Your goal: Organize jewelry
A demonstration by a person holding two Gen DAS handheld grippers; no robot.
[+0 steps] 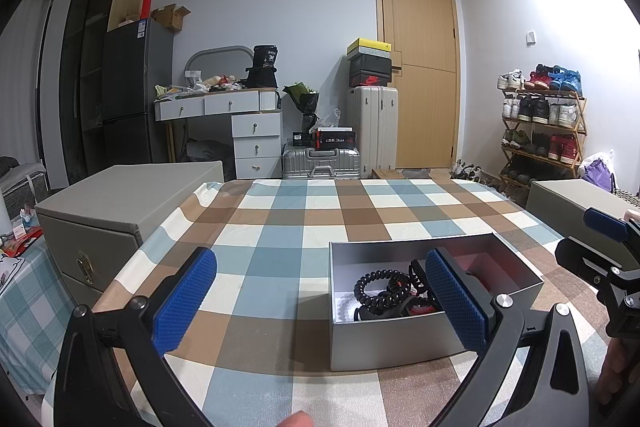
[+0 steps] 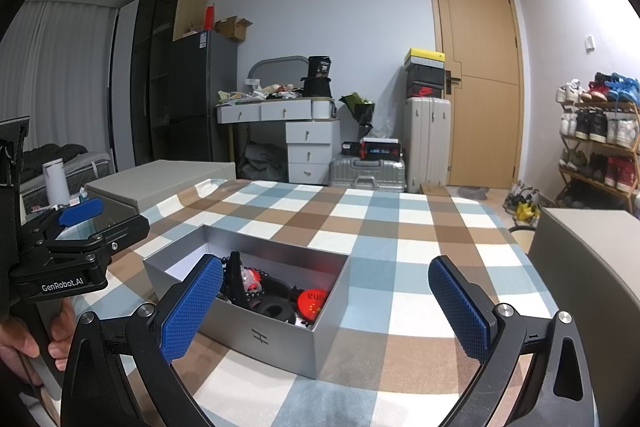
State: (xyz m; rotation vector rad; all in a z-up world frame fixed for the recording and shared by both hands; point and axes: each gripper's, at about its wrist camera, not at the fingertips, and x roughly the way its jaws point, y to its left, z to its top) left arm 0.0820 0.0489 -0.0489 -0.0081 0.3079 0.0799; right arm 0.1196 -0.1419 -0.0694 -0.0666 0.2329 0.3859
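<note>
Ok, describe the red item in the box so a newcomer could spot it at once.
Start at the checked tablecloth, then the open silver box standing on it. Inside, at the corner nearest the right gripper's view, lies a round red piece with pale lettering. Everything beside it is black: a coiled black band and dark beads.

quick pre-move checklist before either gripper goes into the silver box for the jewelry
1. Left gripper open: ok, fingers wide apart, nothing held.
2. Right gripper open: ok, nothing held.
3. Silver box lid off: ok, top open, contents exposed.
4. Items separable: not ok, the black coiled band lies tangled with other dark pieces.
5. Red round item reachable: ok, uncovered near the box's right wall.
6. Place to sort items onto: ok, bare checked tablecloth beyond the box.
</note>
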